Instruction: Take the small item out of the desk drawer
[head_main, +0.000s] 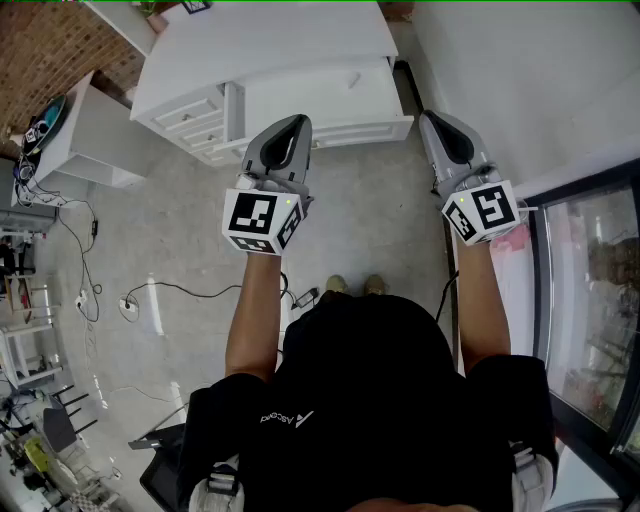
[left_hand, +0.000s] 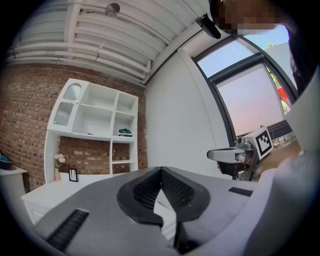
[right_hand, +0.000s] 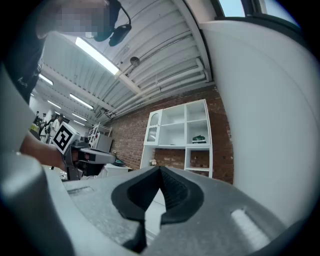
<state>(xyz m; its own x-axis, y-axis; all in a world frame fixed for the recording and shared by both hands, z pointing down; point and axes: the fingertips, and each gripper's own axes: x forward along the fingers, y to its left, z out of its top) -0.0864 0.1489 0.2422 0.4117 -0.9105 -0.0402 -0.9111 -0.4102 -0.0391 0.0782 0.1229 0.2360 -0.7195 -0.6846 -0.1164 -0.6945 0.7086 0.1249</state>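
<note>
**A:** Left gripper (head_main: 296, 121) and right gripper (head_main: 432, 116): what state are they in?

**B:** Both have their jaws pressed together with nothing between them. The left gripper (left_hand: 161, 171) shows that in its own view, and so does the right gripper (right_hand: 160, 171). They are held up side by side, well apart, and point at the desk (head_main: 270, 45).

**A:** And the item?

**B:** It is not visible in any view. I judge it to be inside the desk, because every drawer front looks shut. The wide drawer (head_main: 320, 95) lies just beyond the left gripper's tip, to the far side and slightly right. The small drawers (head_main: 190, 115) are stacked to its left.

**A:** So which step is this?

**B:** The approach, I think. Nothing has been opened and nothing touched yet.

**A:** What does the next move call for?

**B:** One gripper should go forward and down to the handle (head_main: 352, 80). Its jaws have to part first, then close on the handle and pull towards the person. The left gripper looks closer. Which drawer holds the item I cannot tell.

**A:** What lies beyond the desk?

**B:** A white shelf (left_hand: 95, 115) stands on the desk's far side against a brick wall (left_hand: 30, 120).
</note>
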